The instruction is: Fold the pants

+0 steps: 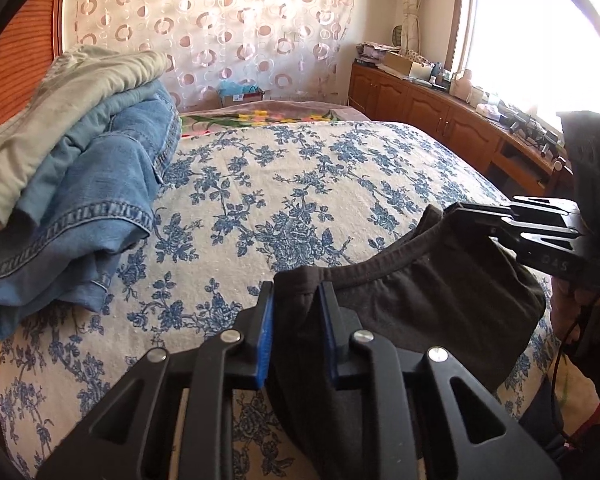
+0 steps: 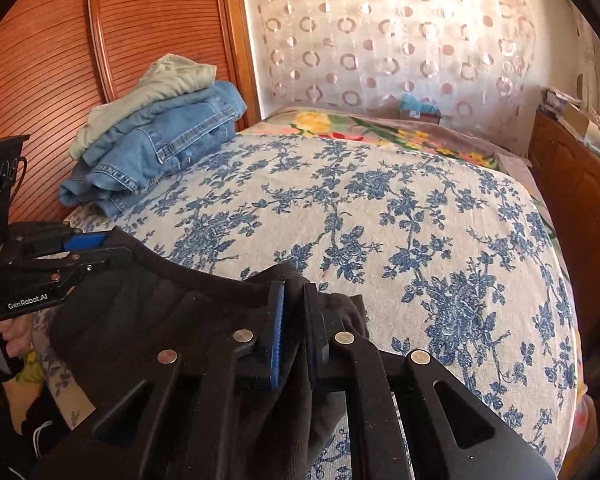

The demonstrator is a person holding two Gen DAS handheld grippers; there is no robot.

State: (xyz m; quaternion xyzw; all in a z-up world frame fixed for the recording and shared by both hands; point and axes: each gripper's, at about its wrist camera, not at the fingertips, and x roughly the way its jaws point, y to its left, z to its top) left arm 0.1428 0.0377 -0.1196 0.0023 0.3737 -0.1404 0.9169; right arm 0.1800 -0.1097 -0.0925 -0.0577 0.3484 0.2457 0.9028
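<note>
Nearest the lens in the left wrist view, the left gripper (image 1: pixel 296 300) is clamped on a bunched corner of the pants (image 1: pixel 428 292), dark cloth pinched between its blue pads (image 1: pixel 265 336). At 2 o'clock from it the right gripper (image 1: pixel 456 212) bites the other end of the waistband, which runs taut-ish between the two and sags a little in the middle. The right wrist view confirms this: its own fingers are closed on a wad of the same black fabric, and the left gripper shows at 9 o'clock, gripping the band too. The pants hang from the near edge of the bed (image 1: pixel 300 184), their legs dropping out of sight below the frames, so how they lie cannot be told. The step in hand looks like lifting the garment by the waist to lay it flat on the open floral cover. To do that well, both hands should rise together and keep the band level, then carry forward toward 12 o'clock far enough for the legs to clear the edge, and lower slowly so the cloth spreads without creases. Drifting toward 10 o'clock risks brushing the stack (image 1: pixel 80 160) of folded jeans and pale trousers by the headboard. Beyond, a curtain (image 1: pixel 220 24) hangs at 12.
</note>
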